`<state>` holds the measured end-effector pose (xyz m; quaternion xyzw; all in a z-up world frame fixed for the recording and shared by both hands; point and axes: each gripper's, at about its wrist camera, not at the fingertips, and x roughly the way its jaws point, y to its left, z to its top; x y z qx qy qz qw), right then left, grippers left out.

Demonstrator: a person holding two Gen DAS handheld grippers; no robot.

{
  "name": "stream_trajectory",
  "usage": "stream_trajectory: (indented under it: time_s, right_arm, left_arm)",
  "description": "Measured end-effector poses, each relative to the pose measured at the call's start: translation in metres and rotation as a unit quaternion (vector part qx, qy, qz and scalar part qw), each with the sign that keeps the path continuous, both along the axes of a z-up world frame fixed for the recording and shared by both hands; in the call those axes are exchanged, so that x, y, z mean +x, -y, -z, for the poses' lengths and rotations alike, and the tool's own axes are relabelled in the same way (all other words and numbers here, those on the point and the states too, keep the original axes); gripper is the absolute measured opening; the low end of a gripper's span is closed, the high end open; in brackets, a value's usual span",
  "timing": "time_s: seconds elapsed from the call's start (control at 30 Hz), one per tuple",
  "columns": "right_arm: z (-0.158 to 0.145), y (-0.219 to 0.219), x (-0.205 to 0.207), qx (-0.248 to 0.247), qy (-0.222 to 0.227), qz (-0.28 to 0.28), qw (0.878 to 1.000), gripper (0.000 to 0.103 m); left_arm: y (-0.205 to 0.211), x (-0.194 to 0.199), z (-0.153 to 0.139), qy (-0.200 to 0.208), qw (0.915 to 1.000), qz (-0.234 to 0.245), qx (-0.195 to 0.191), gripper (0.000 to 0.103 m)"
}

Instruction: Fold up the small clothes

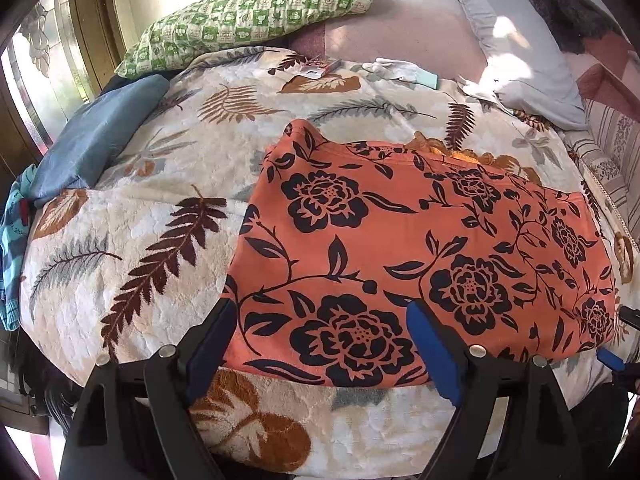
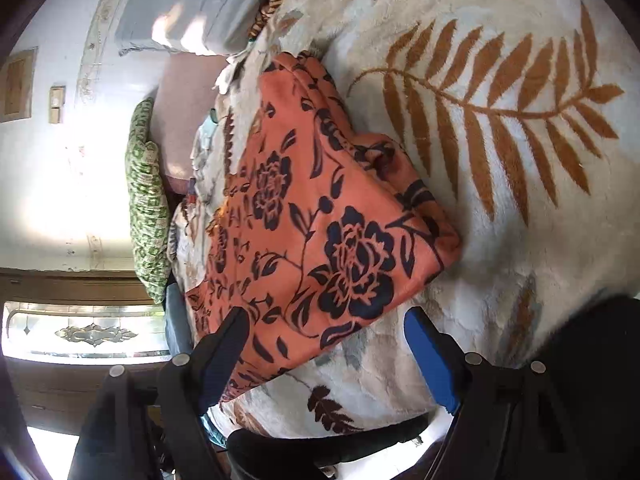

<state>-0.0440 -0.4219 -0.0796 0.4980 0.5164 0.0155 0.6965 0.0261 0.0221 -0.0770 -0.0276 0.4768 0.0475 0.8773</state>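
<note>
The orange floral garment lies folded flat on the cream leaf-print blanket, its near edge just ahead of my tongs and its far corner bunched up toward the pillows. My left gripper hangs above that near edge with jaws wide and nothing between the pads; my right gripper hangs over the garment's near corner, jaws likewise wide — no cloth pinched. Beyond the garment: a green checked pillow and a grey pillow at the head of the bed, and a folded blue cloth at the blanket's left edge.
</note>
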Motion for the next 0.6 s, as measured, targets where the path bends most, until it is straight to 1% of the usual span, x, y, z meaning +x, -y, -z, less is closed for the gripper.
stream_trajectory:
  time_s: [0.03, 0.1, 0.13, 0.23, 0.3, 0.4, 0.5, 0.6]
  right_arm:
    - [0.006, 0.002, 0.003, -0.007, -0.018, 0.008, 1.000, 0.082]
    - [0.013, 0.003, 0.009, 0.006, -0.024, 0.024, 0.999, 0.082]
    - [0.012, 0.003, 0.011, 0.003, -0.027, 0.029, 0.999, 0.082]
    - [0.004, 0.001, 0.018, -0.012, -0.013, 0.033, 0.999, 0.082]
    - [0.000, -0.001, 0.021, -0.013, -0.009, 0.037, 0.999, 0.082]
    - [0.004, -0.001, 0.022, -0.015, -0.025, 0.043, 0.999, 0.082]
    - [0.005, 0.003, 0.020, -0.011, -0.024, 0.050, 0.998, 0.082]
    - [0.005, 0.005, 0.019, -0.010, -0.023, 0.050, 0.998, 0.082]
  left_arm:
    - [-0.002, -0.003, -0.004, 0.005, 1.0000, -0.003, 0.000, 0.087]
    - [-0.005, -0.011, -0.011, 0.016, 0.9998, -0.006, -0.005, 0.087]
    - [-0.007, -0.015, -0.015, 0.022, 0.9997, -0.009, -0.007, 0.087]
    - [-0.016, -0.023, -0.020, 0.030, 0.9993, -0.016, -0.016, 0.087]
    - [-0.020, -0.024, -0.022, 0.029, 0.9993, -0.020, -0.016, 0.087]
    - [-0.024, -0.031, -0.028, 0.037, 0.9986, -0.023, -0.028, 0.087]
    - [-0.025, -0.037, -0.029, 0.044, 0.9984, -0.023, -0.028, 0.087]
    - [-0.025, -0.037, -0.024, 0.041, 0.9982, -0.025, -0.035, 0.087]
